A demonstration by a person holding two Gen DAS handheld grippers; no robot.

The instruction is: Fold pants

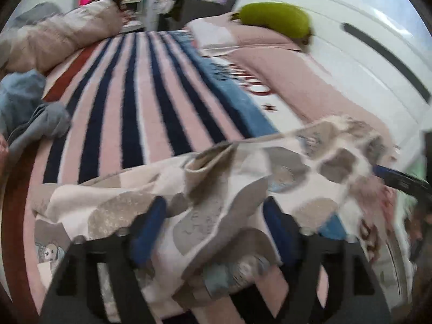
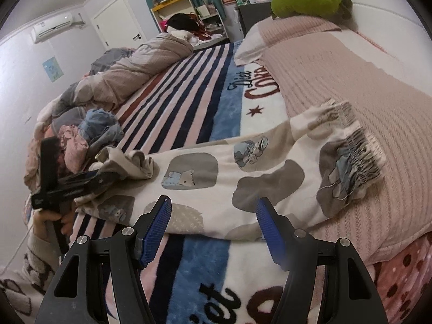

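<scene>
Pants (image 2: 216, 178) with gray patches and little cartoon pictures lay stretched across the striped blanket (image 2: 189, 86), with the gathered waist end up on the pink pillow (image 2: 351, 86) and the leg ends at the far side from the pillow. The right gripper (image 2: 213, 229) hung just beside the near edge of the pants with its blue fingers (image 2: 158, 229) spread wide and nothing between them.

The left gripper (image 1: 216, 232) was at the leg ends. Cloth lay bunched between and over its blue fingers (image 1: 147, 232), but the picture was blurry there, so I could not tell if they were pinching it or just under it.

Trouble could come from that bunched end. If the left gripper pulled while only a thin bit of cloth was caught, the cloth might slip out and drop in a heap. The fold could also come out crooked, since the legs looked twisted there. The clothes pile (image 2: 91, 132) near the leg ends might get dragged along too.
</scene>
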